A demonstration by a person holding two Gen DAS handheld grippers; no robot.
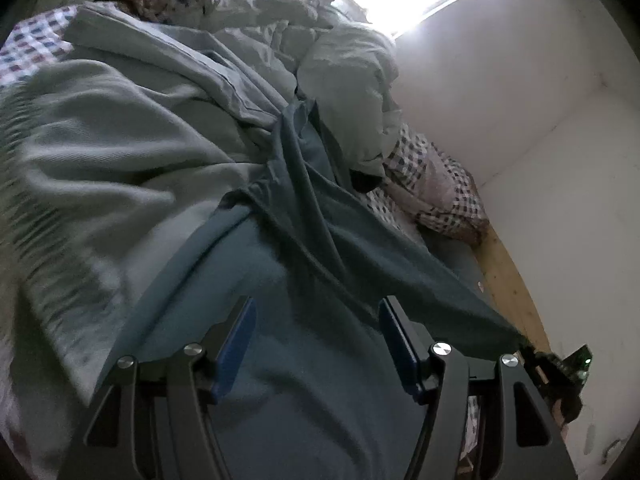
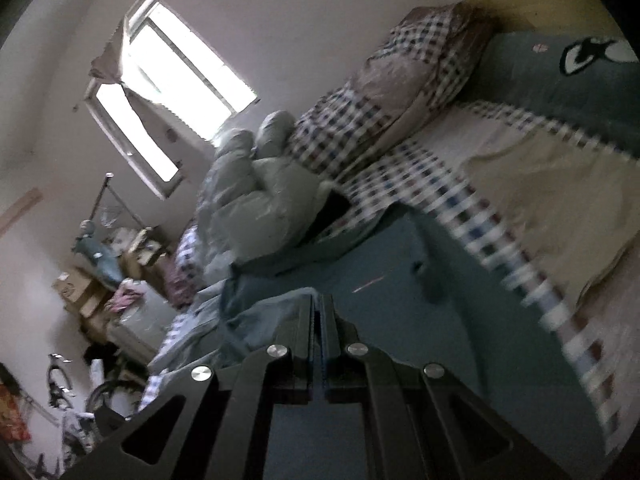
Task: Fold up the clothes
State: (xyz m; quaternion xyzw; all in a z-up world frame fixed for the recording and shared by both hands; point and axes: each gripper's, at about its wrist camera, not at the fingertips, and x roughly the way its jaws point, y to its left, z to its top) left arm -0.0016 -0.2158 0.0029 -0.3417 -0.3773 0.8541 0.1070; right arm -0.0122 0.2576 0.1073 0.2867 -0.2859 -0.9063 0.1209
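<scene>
Teal garment (image 1: 304, 380) under wide-apart left fingers (image 1: 316, 344), empty; right fingers (image 2: 319, 312) pinched on its edge.
</scene>
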